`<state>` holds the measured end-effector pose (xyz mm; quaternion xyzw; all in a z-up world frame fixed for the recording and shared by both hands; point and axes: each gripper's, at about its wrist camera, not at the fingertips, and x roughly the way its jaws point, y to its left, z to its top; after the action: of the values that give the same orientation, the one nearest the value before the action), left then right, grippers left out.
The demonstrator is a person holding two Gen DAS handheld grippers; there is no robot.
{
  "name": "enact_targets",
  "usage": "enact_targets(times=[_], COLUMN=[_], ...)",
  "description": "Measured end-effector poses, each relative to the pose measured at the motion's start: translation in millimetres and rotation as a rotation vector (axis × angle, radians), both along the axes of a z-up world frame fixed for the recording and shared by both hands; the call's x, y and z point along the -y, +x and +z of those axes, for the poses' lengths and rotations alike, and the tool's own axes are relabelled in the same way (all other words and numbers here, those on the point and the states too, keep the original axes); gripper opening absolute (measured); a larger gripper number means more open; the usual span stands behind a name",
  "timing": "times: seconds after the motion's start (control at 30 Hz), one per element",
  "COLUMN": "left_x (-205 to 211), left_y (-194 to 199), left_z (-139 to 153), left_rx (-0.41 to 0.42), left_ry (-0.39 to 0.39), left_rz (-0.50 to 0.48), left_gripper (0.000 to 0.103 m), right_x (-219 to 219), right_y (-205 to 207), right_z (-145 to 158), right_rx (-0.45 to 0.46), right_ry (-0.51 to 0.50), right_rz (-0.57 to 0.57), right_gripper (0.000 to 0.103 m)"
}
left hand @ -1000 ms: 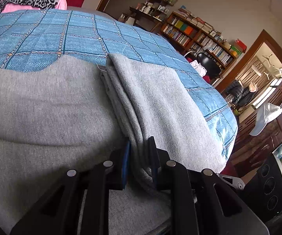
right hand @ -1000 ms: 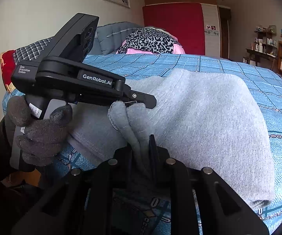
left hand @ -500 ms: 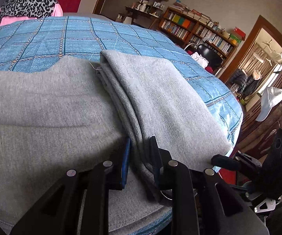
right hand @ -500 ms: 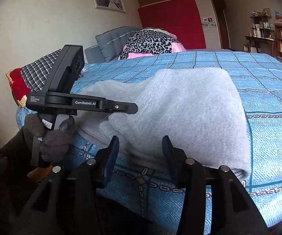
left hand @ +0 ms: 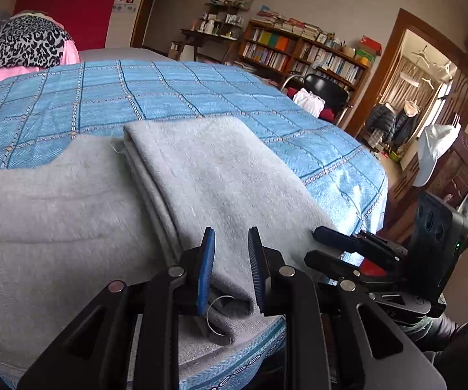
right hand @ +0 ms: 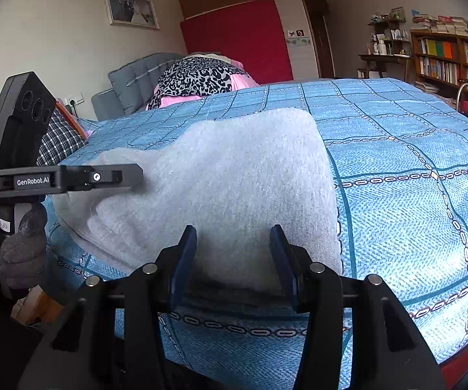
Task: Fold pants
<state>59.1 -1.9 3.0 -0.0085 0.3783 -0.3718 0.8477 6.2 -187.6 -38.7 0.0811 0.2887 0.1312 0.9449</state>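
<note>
My left tongs (left hand: 230, 260) are pinching the near edge of the grey pants (left hand: 201, 175) lying half-folded on the bed (left hand: 201, 91), right tongs (right hand: 234, 260) gaping empty, so a one-sided pull could probably drag the fold crooked.

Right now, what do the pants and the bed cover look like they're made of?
Pants: grey, soft fleecy knit, probably cotton sweat fabric; fuzzy matte nap, thick rounded folds.
Bed cover: blue woven cloth, slight sheen; visible herringbone-like weave with a chain-pattern grid. Fibre can't be told.
</note>
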Motion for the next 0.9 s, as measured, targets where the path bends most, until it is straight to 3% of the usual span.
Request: enact_targets(times=[0.07, 0.2, 0.47, 0.6, 0.9], left_x=[4.8, -1.7, -1.8, -5.4, -10.3], left_y=[4.4, 4.6, 4.4, 3.2, 7.6], left_z=[-16.8, -26.2, -16.8, -18.1, -27.0], left_rx=[-0.031, -0.033, -0.04, -0.037, -0.059], left_ry=[0.037, 0.0, -0.018, -0.019, -0.047], left_rz=[0.007, -0.008, -0.01, -0.014, -0.02], left_gripper=[0.021, 0.021, 0.026, 0.032, 0.032], right_x=[-0.1, -0.4, 25.8, 28.3, 18.4], right_y=[0.9, 4.1, 44.4, 90.1, 200.8], right_z=[-3.8, -5.0, 48.6, 66.9, 40.0], right_rx=[-0.006, -0.015, 0.035, 0.011, -0.245], right_ry=[-0.009, -0.016, 0.079, 0.043, -0.032], right_rz=[0.005, 0.021, -0.026, -0.034, -0.02], right_gripper=[0.048, 0.048, 0.048, 0.049, 0.049])
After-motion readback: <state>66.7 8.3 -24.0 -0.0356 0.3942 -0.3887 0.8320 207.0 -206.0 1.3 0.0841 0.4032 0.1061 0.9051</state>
